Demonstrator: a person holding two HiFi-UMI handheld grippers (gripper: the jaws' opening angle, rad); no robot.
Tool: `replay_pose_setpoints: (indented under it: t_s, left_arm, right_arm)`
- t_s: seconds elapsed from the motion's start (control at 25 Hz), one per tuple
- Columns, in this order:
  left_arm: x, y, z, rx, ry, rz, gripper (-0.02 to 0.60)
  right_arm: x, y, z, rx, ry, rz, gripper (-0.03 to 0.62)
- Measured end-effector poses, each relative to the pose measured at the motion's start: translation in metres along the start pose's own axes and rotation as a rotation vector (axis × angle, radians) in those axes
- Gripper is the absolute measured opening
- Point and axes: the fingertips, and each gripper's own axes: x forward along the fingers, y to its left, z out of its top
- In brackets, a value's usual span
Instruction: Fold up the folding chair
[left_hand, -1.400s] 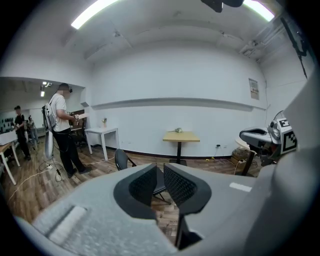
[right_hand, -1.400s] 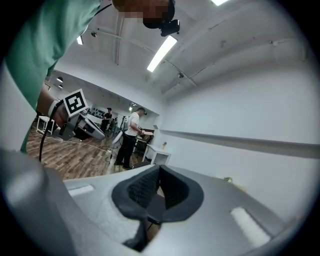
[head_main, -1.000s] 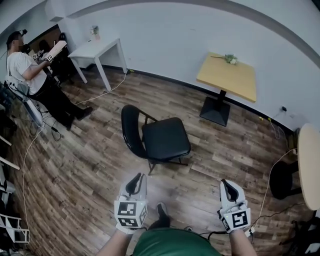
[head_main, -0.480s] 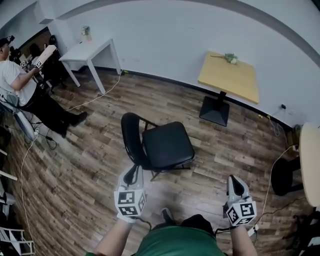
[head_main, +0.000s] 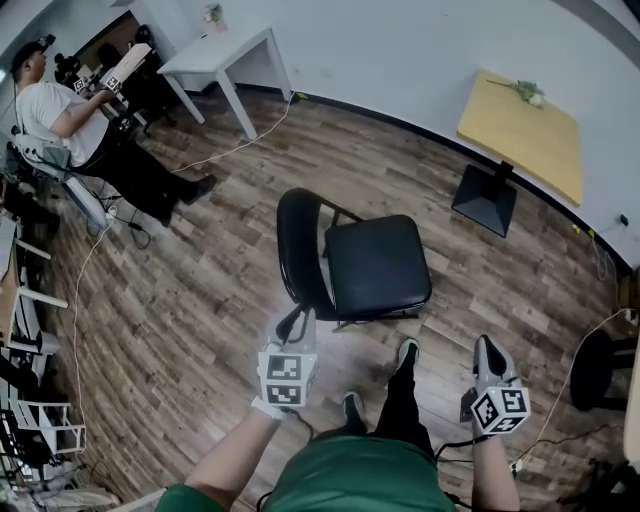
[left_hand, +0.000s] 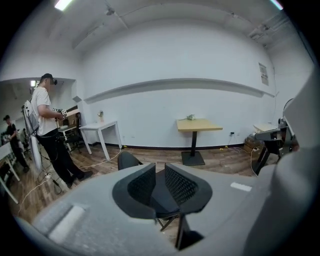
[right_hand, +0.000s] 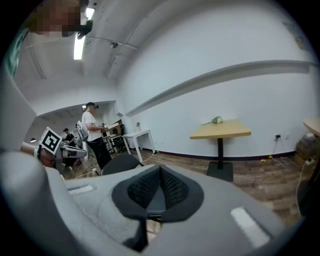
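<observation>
Presently facing the black folding chair (head_main: 378, 265), sitting fully unfolded on the wood floor (head_main: 200, 300) just ahead of the feet, with seat level and backrest (head_main: 292, 250) to the left in the head view. Holding the left hand-held gripper (head_main: 298, 320) near the backrest's lower edge, clenched to a bare slit and carrying nothing. Holding the right hand-held gripper (head_main: 488, 348) well apart from the seat, clenched tight and likewise empty. Probably dealing with a stiff metal frame of moderate weight and a smooth, slippery padded seat. Likely needing one grip on the backrest's top rim and another under the seat's front edge, staying clear of the pinching side hinges.
</observation>
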Motion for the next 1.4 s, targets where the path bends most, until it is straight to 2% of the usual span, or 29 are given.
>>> replay_pose_setpoints:
  t_s: [0.04,0.16,0.28,0.44,0.6,0.68,0.8,0.92,0.96,1.0,1.12,1.24,1.4]
  left_arm:
    - [0.006,0.003,-0.002,-0.003,0.02,0.016,0.073]
    - [0.028,0.011,-0.016,-0.071,0.094,0.064,0.161]
    - [0.048,0.021,-0.025,-0.124,0.173,0.137,0.201]
    - [0.082,0.036,-0.032,-0.158,0.254,0.232,0.219]
    - [0.099,0.07,-0.048,-0.223,0.314,0.341,0.218]
    - [0.108,0.08,-0.06,-0.243,0.358,0.369,0.222]
    - [0.113,0.095,-0.08,-0.255,0.435,0.391,0.272]
    - [0.119,0.108,-0.097,-0.278,0.484,0.412,0.303]
    - [0.125,0.109,-0.102,-0.284,0.492,0.412,0.309]
    - [0.132,0.11,-0.108,-0.286,0.495,0.408,0.314]
    - [0.147,0.109,-0.121,-0.286,0.498,0.39,0.319]
    - [0.159,0.104,-0.133,-0.313,0.511,0.362,0.319]
    - [0.172,0.098,-0.147,-0.367,0.523,0.315,0.319]
  right_arm:
    - [0.015,0.0,-0.005,0.008,0.02,0.028,0.002]
    - [0.062,-0.007,-0.016,0.005,0.082,0.099,0.002]
    - [0.108,-0.021,-0.027,0.006,0.136,0.163,0.002]
    - [0.165,-0.051,-0.049,0.002,0.218,0.238,0.002]
    - [0.223,-0.068,-0.086,-0.062,0.313,0.305,0.002]
    - [0.249,-0.077,-0.102,-0.064,0.347,0.335,0.002]
    - [0.284,-0.089,-0.134,-0.041,0.4,0.339,0.003]
    - [0.32,-0.104,-0.168,0.047,0.446,0.34,0.008]
    - [0.329,-0.112,-0.179,0.092,0.461,0.339,0.107]
    - [0.338,-0.121,-0.19,0.137,0.473,0.336,0.137]
    - [0.361,-0.14,-0.221,0.247,0.506,0.336,0.199]
    - [0.377,-0.153,-0.253,0.334,0.539,0.379,0.288]
    - [0.395,-0.171,-0.297,0.401,0.594,0.439,0.326]
